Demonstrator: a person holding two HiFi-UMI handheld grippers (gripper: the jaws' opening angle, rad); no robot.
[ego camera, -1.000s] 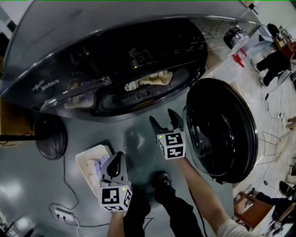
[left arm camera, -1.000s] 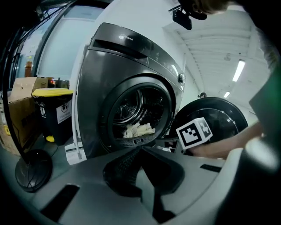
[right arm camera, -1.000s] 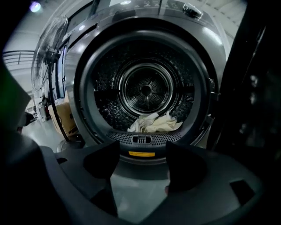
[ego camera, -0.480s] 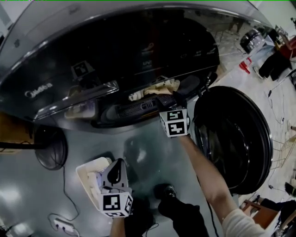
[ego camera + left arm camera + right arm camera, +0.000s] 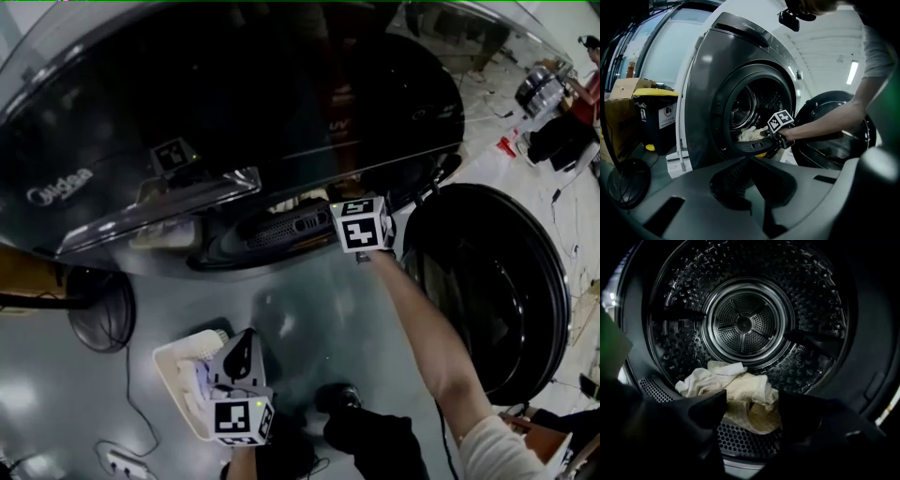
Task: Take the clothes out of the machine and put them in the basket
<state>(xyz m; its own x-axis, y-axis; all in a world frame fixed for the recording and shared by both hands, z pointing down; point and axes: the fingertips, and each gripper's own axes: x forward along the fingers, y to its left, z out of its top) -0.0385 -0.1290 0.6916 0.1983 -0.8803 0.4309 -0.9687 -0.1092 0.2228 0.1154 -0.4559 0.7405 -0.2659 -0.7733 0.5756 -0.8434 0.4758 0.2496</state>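
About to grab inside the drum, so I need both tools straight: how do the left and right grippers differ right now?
Place: the right gripper is at the mouth of the drum, while the left gripper hangs low by the white basket.
Jaws: the right gripper's are apart, framing the pale clothes but not closed on them. The left gripper's are together.
Shared: neither holds anything.

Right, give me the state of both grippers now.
Left gripper: jaws together, holding nothing.
Right gripper: jaws apart, the pale clothes showing in the gap, nothing gripped.
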